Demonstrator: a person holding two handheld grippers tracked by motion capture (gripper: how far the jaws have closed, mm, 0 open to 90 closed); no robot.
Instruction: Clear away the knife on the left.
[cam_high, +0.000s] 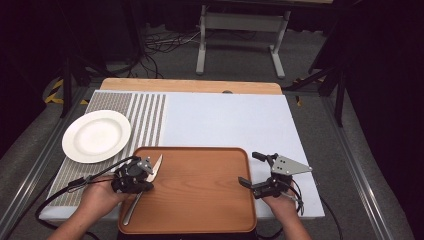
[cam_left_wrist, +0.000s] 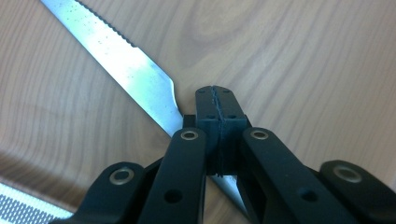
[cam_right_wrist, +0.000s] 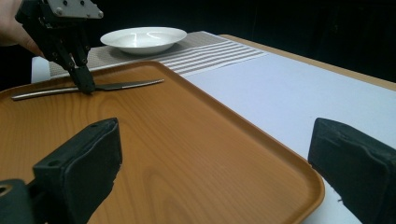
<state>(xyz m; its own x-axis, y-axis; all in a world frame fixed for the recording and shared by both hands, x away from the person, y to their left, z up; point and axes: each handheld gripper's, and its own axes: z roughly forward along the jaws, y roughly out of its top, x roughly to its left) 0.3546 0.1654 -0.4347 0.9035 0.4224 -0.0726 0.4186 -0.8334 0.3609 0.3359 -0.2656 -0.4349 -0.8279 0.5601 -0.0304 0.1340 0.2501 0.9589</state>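
My left tool (cam_high: 148, 170) is clamped on the knife (cam_left_wrist: 130, 70), which lies at the left edge of the wooden tray (cam_high: 200, 200) near the counter's front edge. My right tool (cam_high: 250, 170) hovers wide open and empty at the tray's right edge.

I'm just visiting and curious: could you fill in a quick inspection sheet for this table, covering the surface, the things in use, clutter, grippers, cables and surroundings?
Surface: white table top, striped grey placemat at the left.
Job's things: serrated steel table knife lying on the brown wooden tray.
Clutter: empty round white plate on the placemat.
Grippers: left gripper shut, tips at the knife; right gripper open, beside the tray's right edge.
Cables: black cable trailing from the left gripper.
Surroundings: grey floor with loose cables, white table frame.
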